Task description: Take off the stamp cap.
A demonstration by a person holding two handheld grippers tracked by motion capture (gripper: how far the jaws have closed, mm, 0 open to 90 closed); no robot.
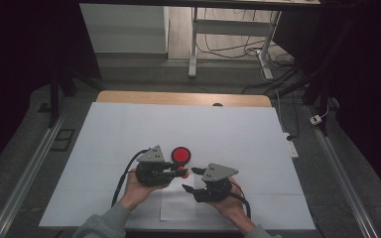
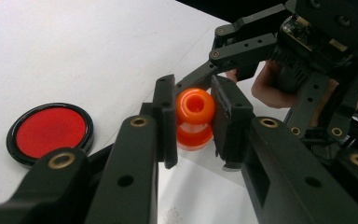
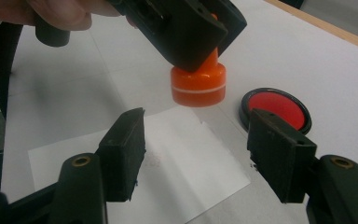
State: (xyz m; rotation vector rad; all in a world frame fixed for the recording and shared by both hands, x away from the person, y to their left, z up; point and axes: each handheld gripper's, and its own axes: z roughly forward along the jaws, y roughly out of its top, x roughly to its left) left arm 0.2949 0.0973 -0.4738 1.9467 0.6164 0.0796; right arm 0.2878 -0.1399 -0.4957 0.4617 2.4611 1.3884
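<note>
An orange stamp point(image 1: 182, 172) with a round knob and a wider base hangs just above the table, base down. My left gripper point(image 2: 195, 100) is shut on its knob point(image 2: 195, 106). In the right gripper view the stamp's base point(image 3: 198, 85) sticks out below the left gripper's fingers point(image 3: 186, 37). My right gripper point(image 3: 198, 126) stands open just short of the stamp, nothing between its pads. A round red ink pad point(image 1: 181, 155) in a black case lies on the table right behind the stamp. A small white paper sheet point(image 3: 182, 172) lies under both grippers.
The table is covered in white point(image 1: 129, 134), with a wooden edge point(image 1: 183, 97) at the far side. Beyond it, the floor has a desk frame point(image 1: 193, 44) and loose cables point(image 1: 287, 89). Metal rails point(image 1: 30, 168) run along both sides.
</note>
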